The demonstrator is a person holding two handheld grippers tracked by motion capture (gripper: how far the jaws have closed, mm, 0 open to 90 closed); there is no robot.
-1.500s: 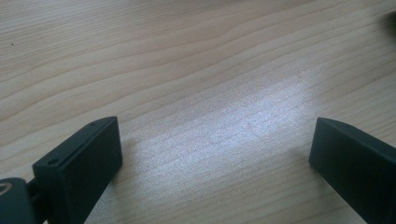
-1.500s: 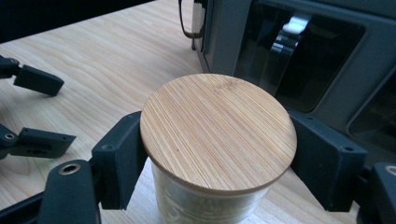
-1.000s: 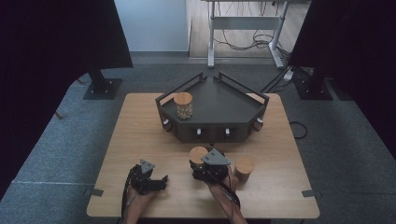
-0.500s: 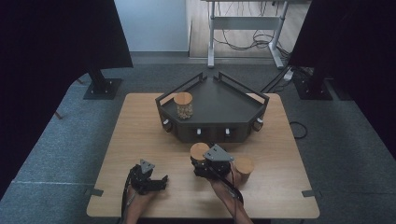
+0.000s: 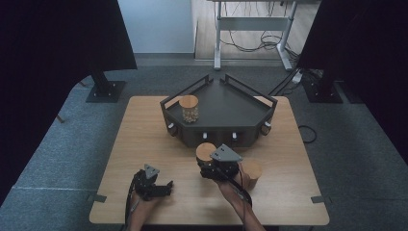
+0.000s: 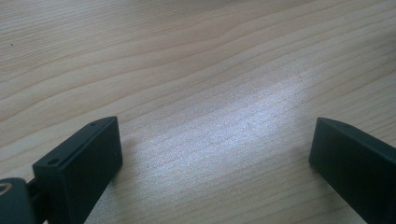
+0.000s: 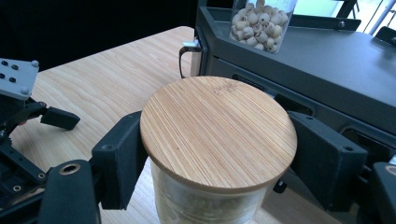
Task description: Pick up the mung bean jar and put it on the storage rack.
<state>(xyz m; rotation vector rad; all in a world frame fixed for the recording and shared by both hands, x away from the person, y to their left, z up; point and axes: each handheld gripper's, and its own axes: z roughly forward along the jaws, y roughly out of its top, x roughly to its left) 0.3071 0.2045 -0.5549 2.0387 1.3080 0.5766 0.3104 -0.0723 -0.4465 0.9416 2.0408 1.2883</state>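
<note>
Grey carpet ringed the counter (image 5: 144, 125); low centre, the right claw (image 5: 211, 169) gripped a lidded jar (image 5: 206, 153) below the tray (image 5: 226, 103). Left claw (image 6: 210, 154) stood wide — empty. Close up, pads (image 7: 119, 154) pinched glass under the lid (image 7: 218, 133) — it might slip.

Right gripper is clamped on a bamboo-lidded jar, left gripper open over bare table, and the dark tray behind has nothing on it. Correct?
Not quite: the tray is not empty. A lidded jar of pale round pieces stands on it, as the high view shows. The rest holds: the right gripper is clamped on the bamboo-lidded jar, and the left gripper is open over the bare table.
</note>
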